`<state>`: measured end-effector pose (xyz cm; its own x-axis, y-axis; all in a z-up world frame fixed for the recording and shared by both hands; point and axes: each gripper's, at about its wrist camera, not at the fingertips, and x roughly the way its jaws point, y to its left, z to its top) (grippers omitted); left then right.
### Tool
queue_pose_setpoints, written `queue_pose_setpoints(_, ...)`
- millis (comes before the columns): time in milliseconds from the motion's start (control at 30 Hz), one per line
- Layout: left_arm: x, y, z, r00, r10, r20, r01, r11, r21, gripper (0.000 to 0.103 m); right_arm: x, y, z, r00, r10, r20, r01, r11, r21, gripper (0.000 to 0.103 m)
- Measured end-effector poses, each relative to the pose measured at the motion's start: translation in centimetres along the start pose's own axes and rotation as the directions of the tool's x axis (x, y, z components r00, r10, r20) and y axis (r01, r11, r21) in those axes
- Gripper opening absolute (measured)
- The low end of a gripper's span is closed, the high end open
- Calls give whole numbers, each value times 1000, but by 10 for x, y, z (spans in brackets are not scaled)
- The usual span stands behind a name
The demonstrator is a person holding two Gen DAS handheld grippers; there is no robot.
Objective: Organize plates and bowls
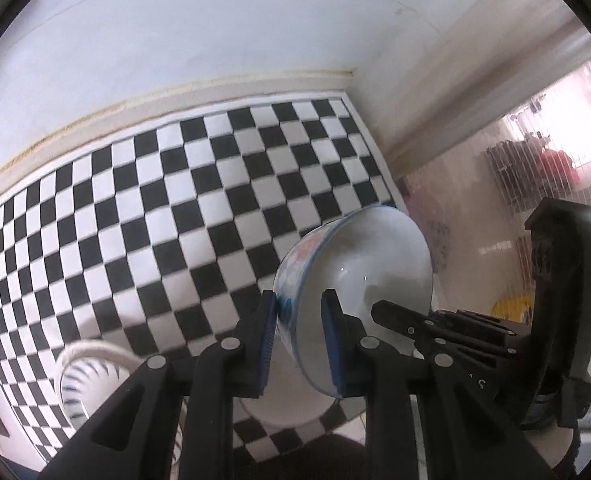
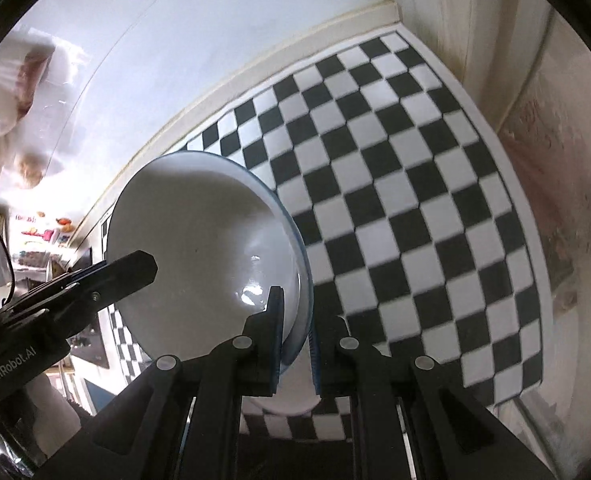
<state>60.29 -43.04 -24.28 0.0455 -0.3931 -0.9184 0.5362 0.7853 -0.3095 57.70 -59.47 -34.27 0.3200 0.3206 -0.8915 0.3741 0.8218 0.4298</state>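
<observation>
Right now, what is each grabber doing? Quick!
Left gripper: shut on the rim of a white bowl.
Right gripper: shut on the rim of a bowl, too.

A black-and-white checkered mat [image 1: 183,216] covers the worktop and fills the middle of the left wrist view. Above it, a cream strip [image 1: 143,100] runs along the foot of a pale wall [image 1: 199,32]. At the right edge of the frame, a bright window [image 1: 567,120] shows behind thin bars, with a yellow object [image 1: 511,306] lower down, too blurred to identify.
</observation>
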Motion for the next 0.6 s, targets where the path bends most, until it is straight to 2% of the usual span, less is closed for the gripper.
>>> queue_pose_setpoints(200, 13, 15, -36, 998, -9, -61, 7, 1000, -29, 20, 17, 0, -42, 998, 0, -58, 0, 1000, 9, 13)
queue_pose_setpoints(600, 51, 32, -70, 988, 14, -151, -22, 998, -55, 20, 60, -9, -74, 990, -43, -132, 44, 999, 4, 13)
